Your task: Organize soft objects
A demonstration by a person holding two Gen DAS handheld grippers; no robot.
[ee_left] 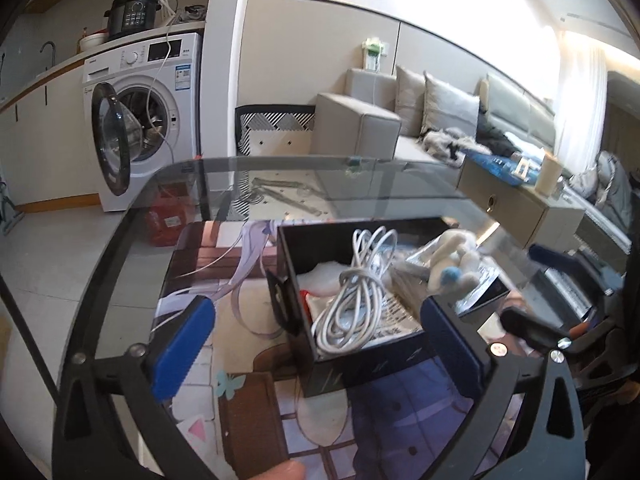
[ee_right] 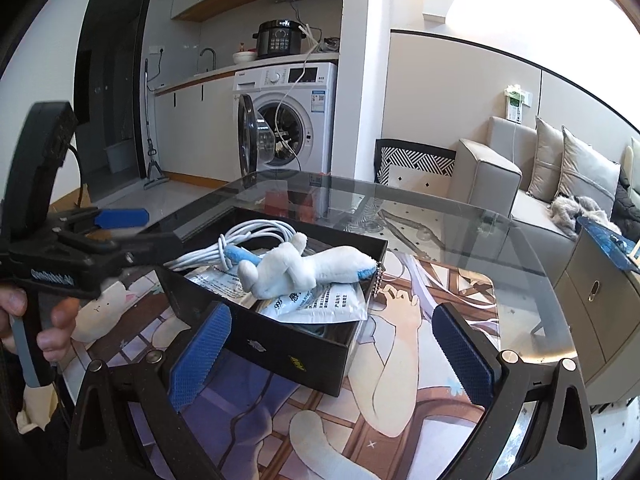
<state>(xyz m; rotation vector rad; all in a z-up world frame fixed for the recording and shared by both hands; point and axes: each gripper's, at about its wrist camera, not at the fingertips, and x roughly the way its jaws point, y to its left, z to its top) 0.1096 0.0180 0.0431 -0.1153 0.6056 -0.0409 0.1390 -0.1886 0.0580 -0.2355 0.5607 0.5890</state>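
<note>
A black open box (ee_left: 360,364) (ee_right: 304,356) stands on a printed mat on the glass table. In it lie a coiled white cable (ee_left: 356,292) (ee_right: 248,236), a white plush toy with blue tips (ee_left: 452,260) (ee_right: 304,268) and printed white pouches (ee_right: 320,304). My left gripper (ee_left: 316,348) is open, its blue pads either side of the box's near wall. My right gripper (ee_right: 332,356) is open, straddling the box's near corner. The left gripper also shows in the right wrist view (ee_right: 120,220), held by a hand.
The glass table's edge (ee_left: 120,248) curves round at left. A washing machine (ee_left: 148,116) with its door open stands behind. A grey sofa (ee_right: 520,184) and a low cabinet (ee_left: 516,208) are at right. A small dark box (ee_left: 484,292) lies right of the black box.
</note>
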